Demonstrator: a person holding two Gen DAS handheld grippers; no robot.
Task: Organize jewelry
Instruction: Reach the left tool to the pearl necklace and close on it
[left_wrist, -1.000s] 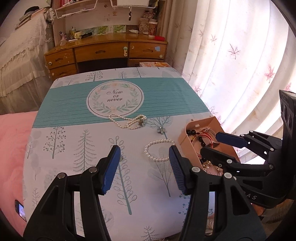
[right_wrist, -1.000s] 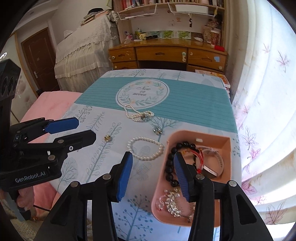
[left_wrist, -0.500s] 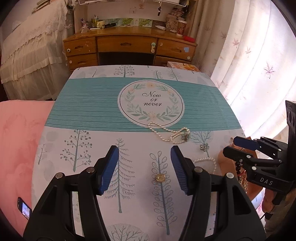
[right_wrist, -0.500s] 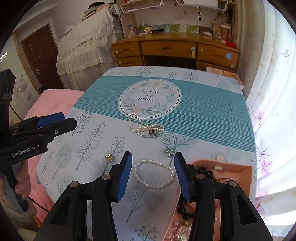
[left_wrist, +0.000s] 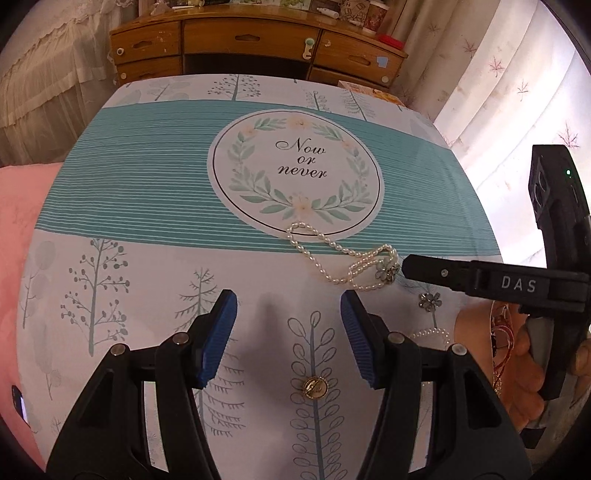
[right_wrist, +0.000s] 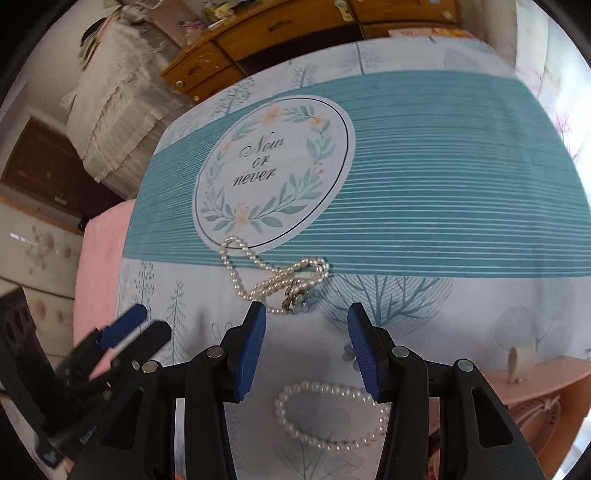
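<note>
My left gripper (left_wrist: 287, 306) hangs open and empty over the tree-print tablecloth. A small round gold piece (left_wrist: 315, 387) lies just below and between its fingers. My right gripper (right_wrist: 306, 314) is also open and empty. Its fingertips sit just short of the long pearl necklace (right_wrist: 258, 273) and its flower pendant (right_wrist: 295, 298). A round pearl bracelet (right_wrist: 332, 417) lies under the right gripper's fingers. Beside the right finger, a small flower earring (left_wrist: 430, 301) lies on the cloth. In the left wrist view the right gripper (left_wrist: 408, 266) shows side-on, its tip next to the necklace (left_wrist: 340, 258).
A pink tray (right_wrist: 535, 380) with jewelry in it stands at the table's right front. A wooden desk (left_wrist: 251, 40) with drawers stands beyond the table's far edge and curtains (left_wrist: 491, 74) hang to the right. A pink cushion (left_wrist: 18, 206) lies on the left.
Both grippers have come forward and down toward the table. The right one has left the tray for the pearl necklace; the left one has shifted over the gold piece.
</note>
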